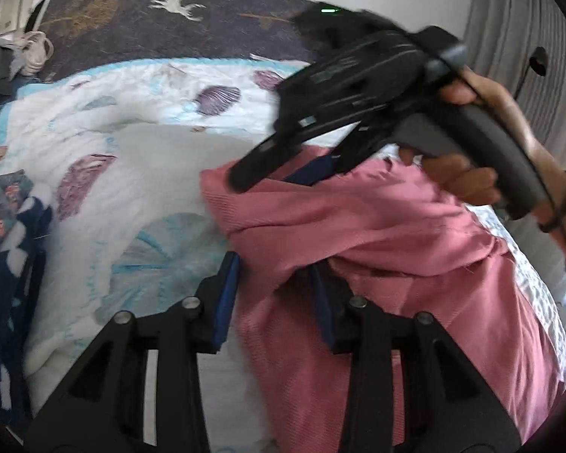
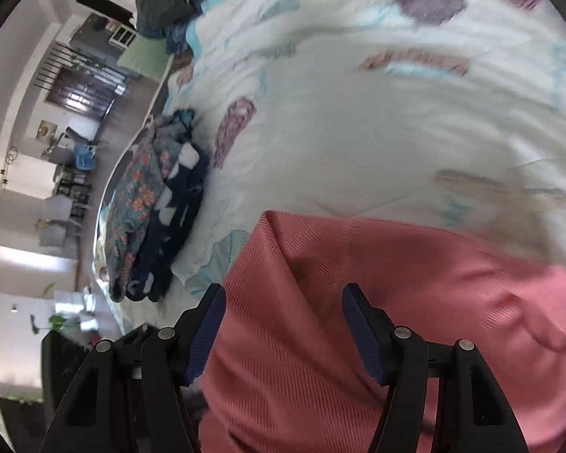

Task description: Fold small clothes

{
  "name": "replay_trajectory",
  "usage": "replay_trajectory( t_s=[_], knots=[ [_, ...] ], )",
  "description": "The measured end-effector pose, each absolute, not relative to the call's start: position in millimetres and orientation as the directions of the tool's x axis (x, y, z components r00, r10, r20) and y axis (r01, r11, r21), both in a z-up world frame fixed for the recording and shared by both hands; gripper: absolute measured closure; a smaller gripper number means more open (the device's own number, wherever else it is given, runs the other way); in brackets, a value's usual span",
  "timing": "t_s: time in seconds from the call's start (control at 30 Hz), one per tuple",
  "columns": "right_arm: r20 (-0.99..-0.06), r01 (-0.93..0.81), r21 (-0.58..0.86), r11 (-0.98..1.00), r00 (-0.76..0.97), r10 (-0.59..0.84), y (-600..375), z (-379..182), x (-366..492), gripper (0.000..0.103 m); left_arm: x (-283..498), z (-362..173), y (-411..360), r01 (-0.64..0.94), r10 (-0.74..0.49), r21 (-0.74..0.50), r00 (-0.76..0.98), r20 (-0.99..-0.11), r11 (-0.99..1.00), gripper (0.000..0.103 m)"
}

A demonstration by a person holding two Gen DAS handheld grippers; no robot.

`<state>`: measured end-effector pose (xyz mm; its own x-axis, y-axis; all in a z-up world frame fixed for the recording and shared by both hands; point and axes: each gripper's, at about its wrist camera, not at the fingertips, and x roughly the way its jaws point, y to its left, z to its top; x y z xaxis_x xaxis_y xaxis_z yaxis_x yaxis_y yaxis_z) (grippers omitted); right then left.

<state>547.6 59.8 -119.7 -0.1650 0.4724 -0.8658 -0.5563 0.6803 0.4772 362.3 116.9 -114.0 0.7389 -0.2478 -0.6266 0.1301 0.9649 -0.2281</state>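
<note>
While the pink ribbed cotton garment (image 2: 358, 302) lies bunched on the white shell-print quilted bed (image 2: 358, 132), the left gripper (image 1: 271, 294) and right gripper (image 2: 283, 328) straddle it, fingers apart. Closing on several layers risks a skewed fold.

the right tongs (image 2: 283, 334) stand spread over a pink garment (image 2: 358, 302) on the patterned quilt (image 2: 358, 120).

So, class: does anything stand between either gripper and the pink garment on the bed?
Nothing visible does. The left gripper and the right gripper both stand open with the pink garment already lying between their fingers, on the white patterned quilt.
</note>
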Motion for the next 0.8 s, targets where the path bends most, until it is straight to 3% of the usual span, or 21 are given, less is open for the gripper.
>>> replay_trajectory(
  t_s=[0.03,0.07,0.13,0.17,0.3,0.4,0.47,0.5,0.53,0.57,0.7,0.8],
  knots=[
    [-0.879,-0.569,0.452,0.687,-0.155,0.45,64,-123,547,0.042,365,-116,115,0.148,-0.267,-0.234,0.722,-0.638,0.961,0.079],
    [-0.888,-0.578,0.433,0.692,-0.14,0.439,65,-123,547,0.056,367,-118,114,0.151,-0.27,-0.233,0.71,-0.65,0.961,0.088],
    [-0.84,-0.53,0.519,0.671,-0.171,0.514,59,-119,551,0.097,373,-122,111,0.137,-0.255,-0.223,0.686,-0.682,0.965,0.094],
    [-0.797,-0.484,0.583,0.653,-0.185,0.575,54,-116,553,0.099,373,-123,112,0.126,-0.248,-0.224,0.682,-0.688,0.967,0.096],
    [-0.77,-0.507,0.594,0.625,-0.134,0.623,49,-96,550,0.101,372,-124,120,0.107,-0.263,-0.262,0.679,-0.686,0.959,0.098],
    [-0.804,-0.564,0.534,0.63,-0.109,0.584,59,-87,542,0.101,365,-123,118,0.115,-0.257,-0.246,0.683,-0.684,0.962,0.099],
    [-0.836,-0.585,0.499,0.639,-0.13,0.533,63,-88,540,0.094,357,-120,116,0.134,-0.258,-0.231,0.689,-0.677,0.964,0.099],
    [-0.869,-0.61,0.46,0.646,-0.16,0.468,69,-92,535,0.087,353,-119,115,0.145,-0.261,-0.224,0.689,-0.676,0.964,0.099],
    [-0.893,-0.633,0.424,0.648,-0.17,0.417,69,-95,534,0.063,356,-121,117,0.153,-0.266,-0.223,0.687,-0.676,0.963,0.099],
    [-0.906,-0.653,0.394,0.646,-0.162,0.39,71,-99,531,0.045,354,-121,116,0.162,-0.276,-0.229,0.684,-0.675,0.96,0.099],
    [-0.903,-0.628,0.399,0.668,-0.144,0.404,72,-113,537,0.045,354,-122,115,0.19,-0.309,-0.246,0.668,-0.677,0.95,0.099],
    [-0.915,-0.639,0.361,0.679,-0.104,0.39,72,-117,542,0.054,351,-122,115,0.211,-0.326,-0.25,0.666,-0.671,0.945,0.099]
  ],
)
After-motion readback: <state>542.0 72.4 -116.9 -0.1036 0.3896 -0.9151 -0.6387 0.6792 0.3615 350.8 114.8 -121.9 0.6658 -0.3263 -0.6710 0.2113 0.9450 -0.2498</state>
